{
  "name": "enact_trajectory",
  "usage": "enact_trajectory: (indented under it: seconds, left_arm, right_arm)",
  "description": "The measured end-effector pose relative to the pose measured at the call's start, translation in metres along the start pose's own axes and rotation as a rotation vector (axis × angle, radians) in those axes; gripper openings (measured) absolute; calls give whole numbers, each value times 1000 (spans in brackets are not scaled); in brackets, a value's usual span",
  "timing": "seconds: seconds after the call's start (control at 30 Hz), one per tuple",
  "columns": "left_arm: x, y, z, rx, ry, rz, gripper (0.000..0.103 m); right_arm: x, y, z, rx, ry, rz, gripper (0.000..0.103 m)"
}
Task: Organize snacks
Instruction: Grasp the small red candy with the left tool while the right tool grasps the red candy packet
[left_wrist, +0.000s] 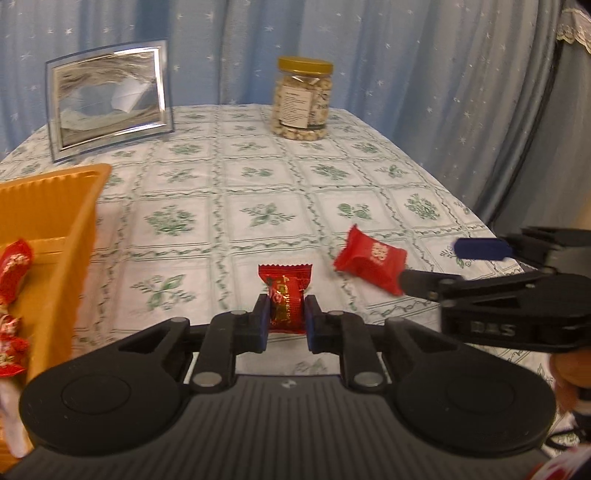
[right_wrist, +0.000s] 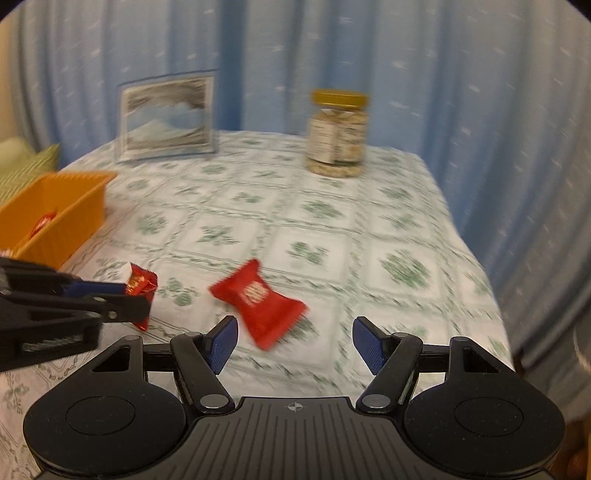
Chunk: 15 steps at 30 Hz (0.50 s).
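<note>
Red candies: two out on the table, more in the orange box (left_wrist: 55, 206) at nine o'clock. Left gripper (left_wrist: 286, 317) squeezes a shiny red-gold candy (left_wrist: 286, 295). Plain red packet (left_wrist: 369, 260) lies at two o'clock.

From the right view, the right gripper (right_wrist: 293, 341) is wide open, holding nothing, with the red packet (right_wrist: 258, 302) just ahead.

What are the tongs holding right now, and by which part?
Left tongs pinch the small red-gold candy across its lower body. Right tongs hold nothing, open near the red packet.
</note>
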<state>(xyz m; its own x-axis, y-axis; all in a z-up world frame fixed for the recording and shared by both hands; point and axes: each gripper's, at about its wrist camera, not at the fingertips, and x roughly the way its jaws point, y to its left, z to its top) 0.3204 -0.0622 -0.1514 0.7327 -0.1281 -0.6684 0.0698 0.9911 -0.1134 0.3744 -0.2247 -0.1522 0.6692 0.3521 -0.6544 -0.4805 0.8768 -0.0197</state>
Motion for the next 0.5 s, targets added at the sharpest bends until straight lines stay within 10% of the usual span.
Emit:
enact_trajectory:
  seconds: [0.3,0.5]
  left_arm:
    - [-10,15,-4,-33,15,0,17]
    - [-12,17,-4,-41,15,-8,17]
  right_arm:
    - [43,24,11,-246,32,1,69]
    - [52,30,8,-300,66,-11,36]
